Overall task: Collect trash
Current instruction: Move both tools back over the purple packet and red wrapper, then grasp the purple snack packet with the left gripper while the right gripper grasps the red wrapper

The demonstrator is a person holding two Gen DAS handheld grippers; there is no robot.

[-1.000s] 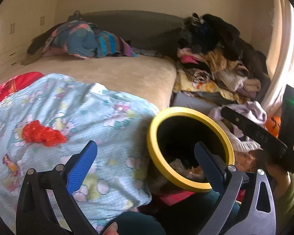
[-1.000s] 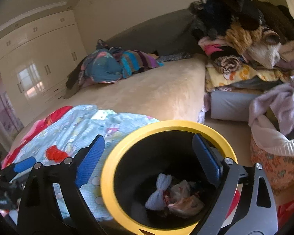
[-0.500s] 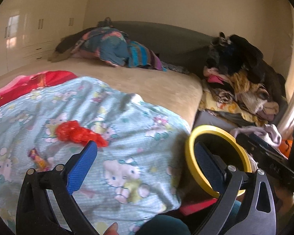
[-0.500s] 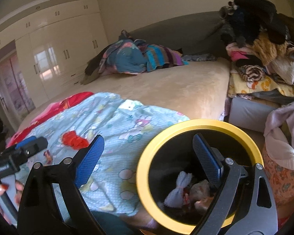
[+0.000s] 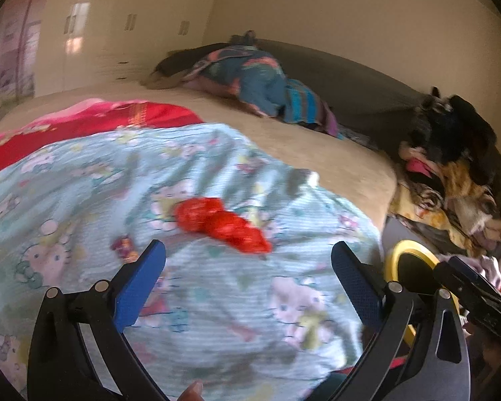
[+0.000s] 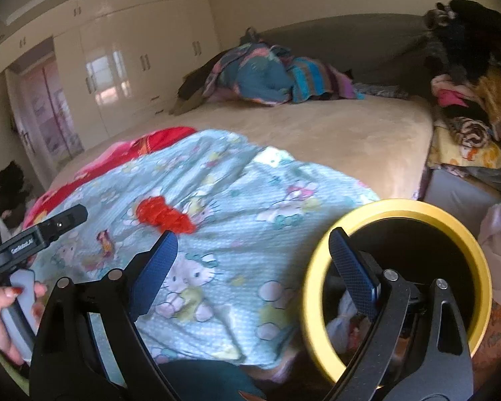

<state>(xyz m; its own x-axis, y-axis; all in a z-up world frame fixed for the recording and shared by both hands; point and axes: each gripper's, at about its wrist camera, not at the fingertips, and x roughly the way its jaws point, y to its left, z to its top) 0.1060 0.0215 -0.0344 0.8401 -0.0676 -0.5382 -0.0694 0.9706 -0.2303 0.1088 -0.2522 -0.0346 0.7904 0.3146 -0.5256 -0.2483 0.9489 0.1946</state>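
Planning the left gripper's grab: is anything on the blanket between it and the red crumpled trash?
Nothing visible. The left gripper is open and empty, with only bare blanket between its fingers and the red crumpled trash. A small wrapper lies off to the left, outside that path.

We see a crinkled red plastic wrapper [image 5: 222, 224] with a shiny surface lying on the soft pale-blue cartoon-print cotton blanket [image 5: 217, 300]. The far beige bed cover [image 6: 334, 133] looks matt and plush. The round bin with a smooth yellow plastic rim [image 6: 484, 267] sits to the right. Our right gripper [image 6: 254, 267] has matt black plastic arms and blue textured pads [image 6: 352, 270]. The cream wardrobe doors [image 6: 123, 67] are glossy.
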